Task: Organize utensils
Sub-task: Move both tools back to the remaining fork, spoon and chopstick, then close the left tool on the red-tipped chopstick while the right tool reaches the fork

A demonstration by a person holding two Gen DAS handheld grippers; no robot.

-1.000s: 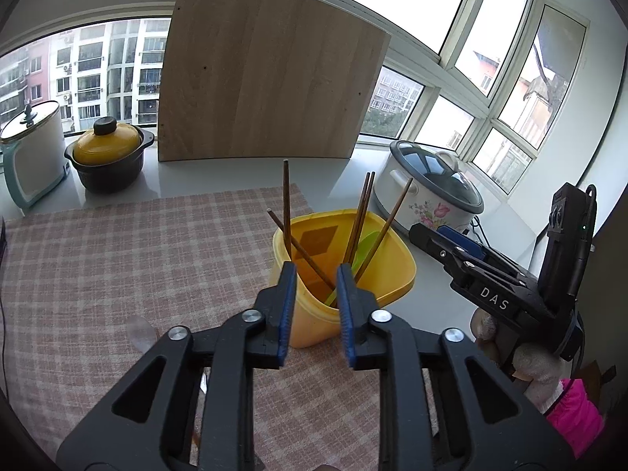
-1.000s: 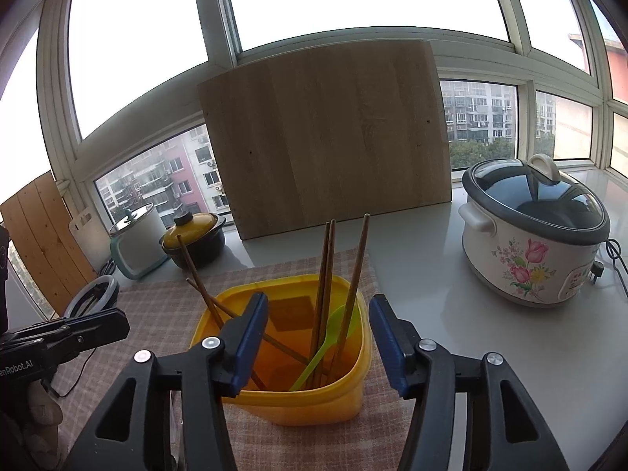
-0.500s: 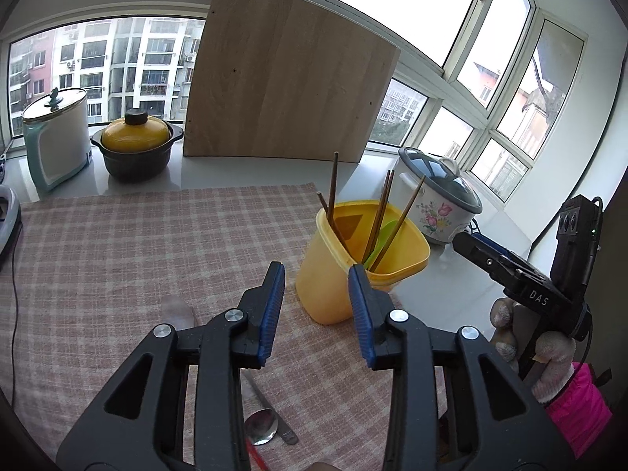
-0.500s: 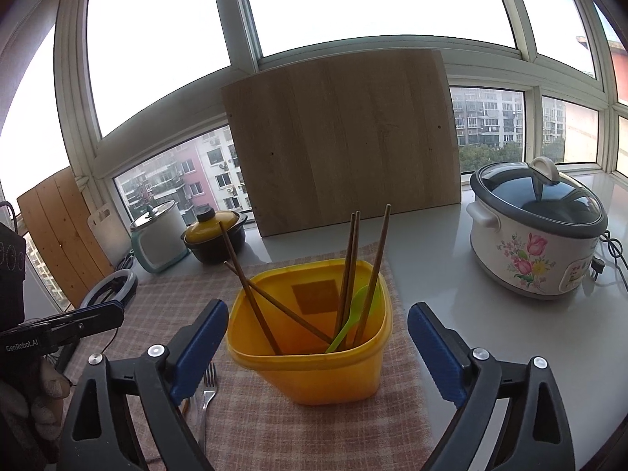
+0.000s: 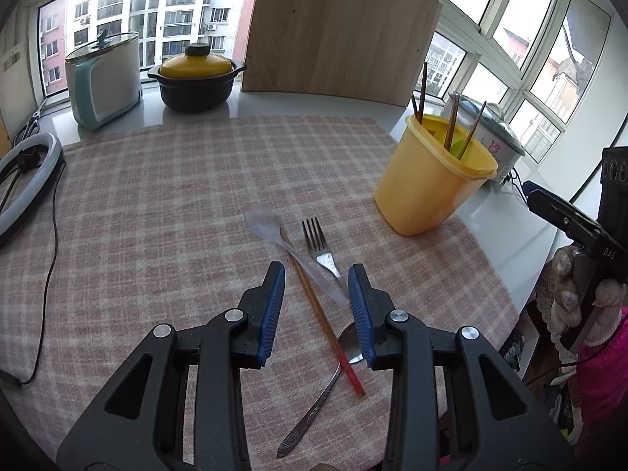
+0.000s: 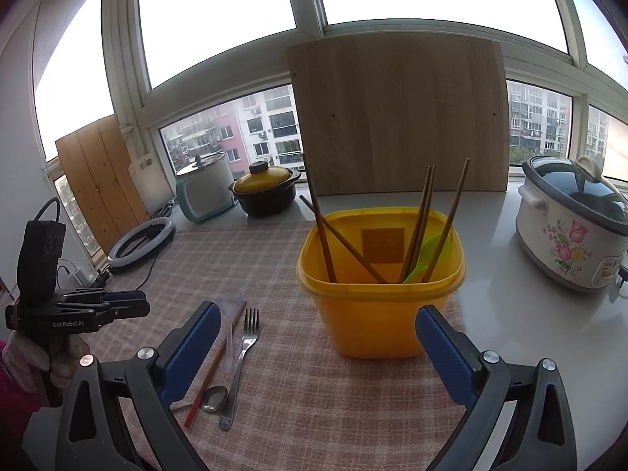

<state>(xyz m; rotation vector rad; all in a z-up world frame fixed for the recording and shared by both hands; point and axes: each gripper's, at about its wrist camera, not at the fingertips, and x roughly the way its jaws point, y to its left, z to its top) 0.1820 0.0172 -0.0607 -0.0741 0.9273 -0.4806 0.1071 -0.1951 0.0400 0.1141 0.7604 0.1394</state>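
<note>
A yellow container (image 6: 376, 306) (image 5: 428, 188) stands on the checked cloth and holds several wooden chopsticks (image 6: 422, 219) and a green spoon (image 6: 426, 255). To its left on the cloth lie a clear plastic spoon (image 5: 267, 223), a fork (image 5: 320, 251), a single chopstick (image 5: 325, 325) and a metal spoon (image 5: 349, 347). My left gripper (image 5: 316, 306) hovers over the chopstick and the clear spoon's handle, partly open, gripping nothing. My right gripper (image 6: 318, 343) faces the container with its jaws opening wide. The container stands just ahead of them, and the pads do not touch it.
A flowered rice cooker (image 6: 573, 235) sits right of the container on the white counter. At the back, a wooden board (image 6: 396, 117) leans on the window beside a black pot with a yellow lid (image 6: 267, 192) and a white-teal appliance (image 6: 204, 192). A ring light (image 6: 141, 241) and its cable (image 5: 51, 235) lie left.
The left gripper pulled away from the container and sank over the loose utensils on the cloth. The right gripper's jaws spread much wider and drew back from the container.
</note>
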